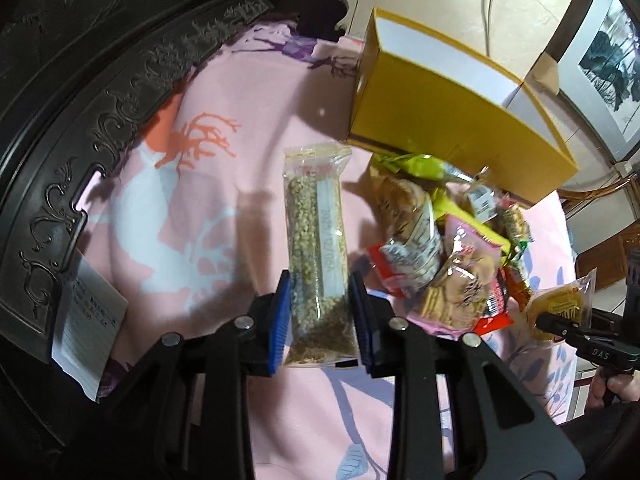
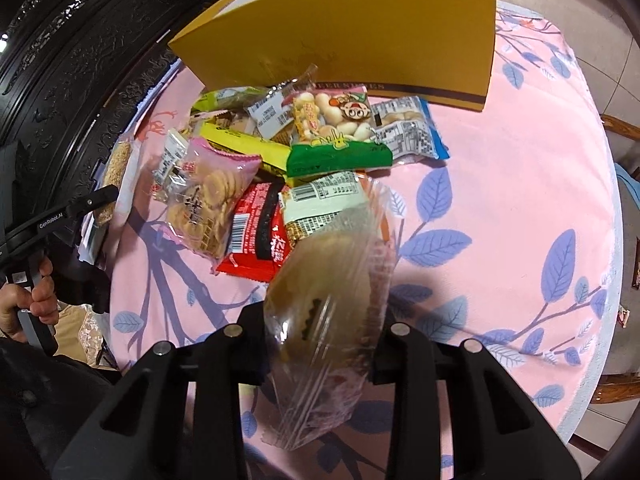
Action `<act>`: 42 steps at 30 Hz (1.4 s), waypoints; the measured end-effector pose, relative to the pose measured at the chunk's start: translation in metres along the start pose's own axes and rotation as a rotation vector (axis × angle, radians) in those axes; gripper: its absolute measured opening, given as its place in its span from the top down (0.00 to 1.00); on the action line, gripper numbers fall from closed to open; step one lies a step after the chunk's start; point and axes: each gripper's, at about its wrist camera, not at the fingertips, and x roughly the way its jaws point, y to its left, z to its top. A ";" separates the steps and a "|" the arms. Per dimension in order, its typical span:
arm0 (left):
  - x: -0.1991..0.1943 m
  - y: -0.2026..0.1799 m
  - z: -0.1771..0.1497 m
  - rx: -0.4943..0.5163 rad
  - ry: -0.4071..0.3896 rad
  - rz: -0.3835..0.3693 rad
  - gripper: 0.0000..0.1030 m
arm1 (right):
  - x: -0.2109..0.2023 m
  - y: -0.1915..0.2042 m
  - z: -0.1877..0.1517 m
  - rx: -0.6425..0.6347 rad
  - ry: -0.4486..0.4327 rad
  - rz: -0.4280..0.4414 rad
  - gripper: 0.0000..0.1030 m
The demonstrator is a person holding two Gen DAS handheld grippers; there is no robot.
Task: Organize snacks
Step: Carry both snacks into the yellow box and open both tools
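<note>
Pink cloth (image 1: 192, 184) with leaf and antler prints is filling the left wrist view, and the left gripper (image 1: 319, 312) is clamping its blue pads on the lower part of a long clear packet of grain bar (image 1: 318, 240), which is pointing away from the camera. Just right of it the snack pile (image 1: 444, 248) is lying in a jumble on the cloth, and behind that the yellow box (image 1: 440, 116) is standing open, white inside. At the far right edge the right gripper (image 1: 556, 322) is showing with a yellowish packet in it. A lined notepad (image 1: 90, 320) is sitting at the left by the dark carved furniture (image 1: 80, 100).

Over to the right wrist view: the right gripper (image 2: 324, 344) is squeezing a round brownish pastry in clear wrap (image 2: 328, 292), blurred and tilted. Beyond it the snack pile (image 2: 288, 160) is sprawling in front of the yellow box (image 2: 340, 40). At left, a hand (image 2: 30, 300) is gripping the left gripper's handle.
</note>
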 end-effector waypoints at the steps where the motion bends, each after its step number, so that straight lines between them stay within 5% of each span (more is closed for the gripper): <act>1: -0.002 -0.001 0.001 0.000 -0.005 -0.002 0.72 | -0.002 0.001 0.000 -0.002 -0.004 0.003 0.67; 12: -0.032 -0.005 0.011 0.010 -0.068 -0.035 0.72 | -0.035 0.013 0.004 -0.016 -0.060 0.030 0.67; 19: -0.058 -0.027 0.037 0.050 -0.152 -0.103 0.72 | -0.072 0.019 0.034 0.009 -0.181 0.084 0.67; 30: -0.071 -0.109 0.135 0.159 -0.321 -0.256 0.72 | -0.133 0.015 0.127 -0.006 -0.445 0.059 0.67; 42: -0.034 -0.172 0.232 0.220 -0.343 -0.203 0.71 | -0.138 -0.006 0.223 0.021 -0.545 -0.014 0.66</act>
